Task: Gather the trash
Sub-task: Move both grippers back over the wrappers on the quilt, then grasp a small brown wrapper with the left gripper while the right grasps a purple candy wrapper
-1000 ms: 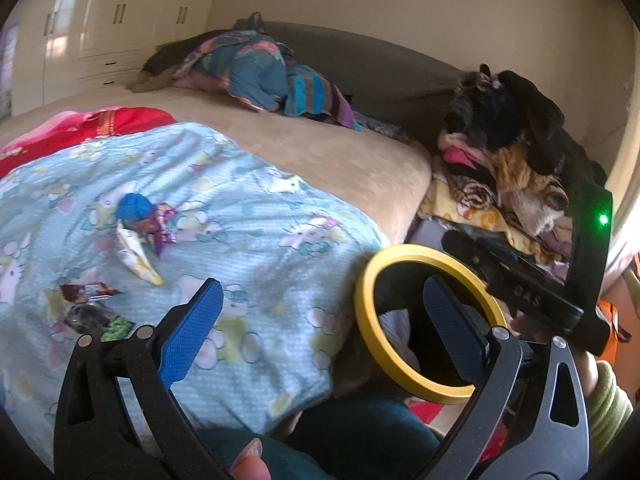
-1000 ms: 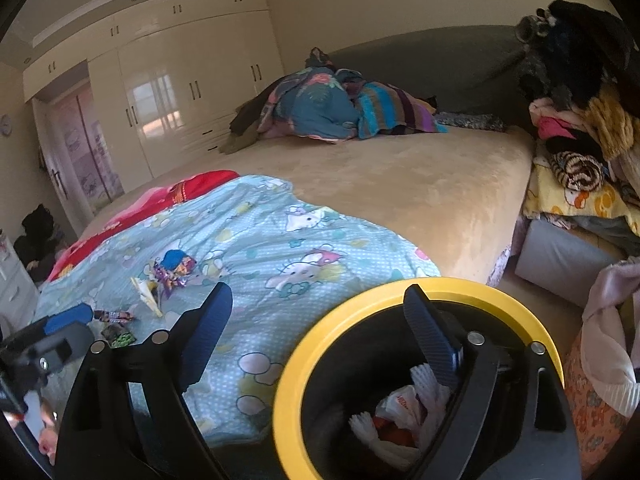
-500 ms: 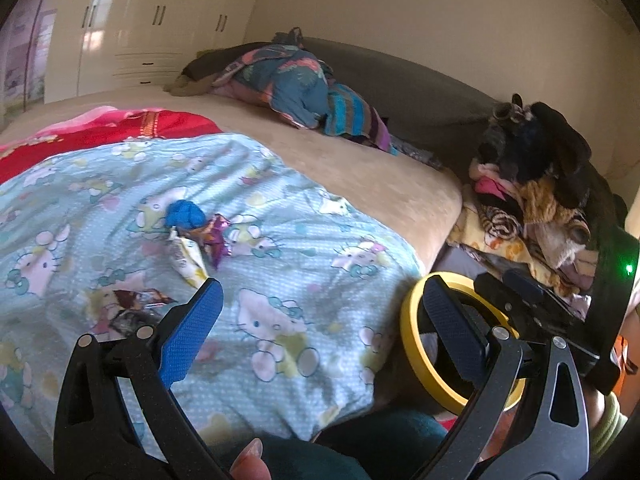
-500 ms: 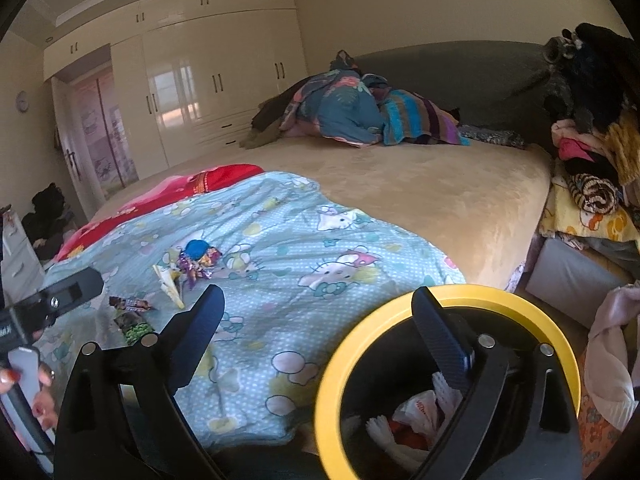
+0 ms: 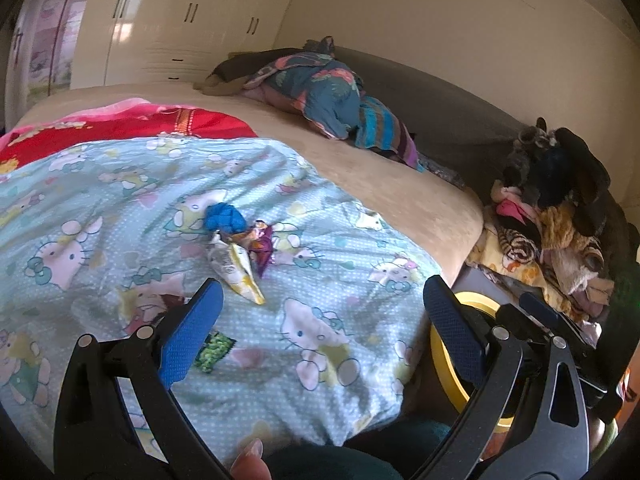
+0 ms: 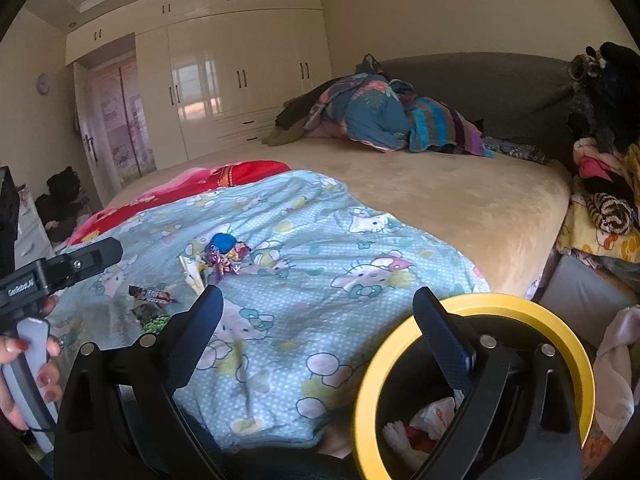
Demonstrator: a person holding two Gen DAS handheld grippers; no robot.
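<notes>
The right gripper [image 6: 316, 312] was wide open and empty. Wrappers [image 6: 218, 256] lay on the blanket [image 6: 320, 240]. A bin [image 6: 472, 392] stood near right.

My bedroom: cream walls [image 6: 440, 8]; glossy cream wardrobe [image 6: 240, 80] with reflected daylight; pink-patterned door [image 6: 120, 120]; wide bed [image 6: 460, 200], beige cover, grey headboard [image 6: 500, 84]; heaped clothes [image 5: 560, 216] at my right; wall clock [image 6: 42, 83]

No text can be read (claw lettering [image 6: 20, 284] too blurred).
</notes>
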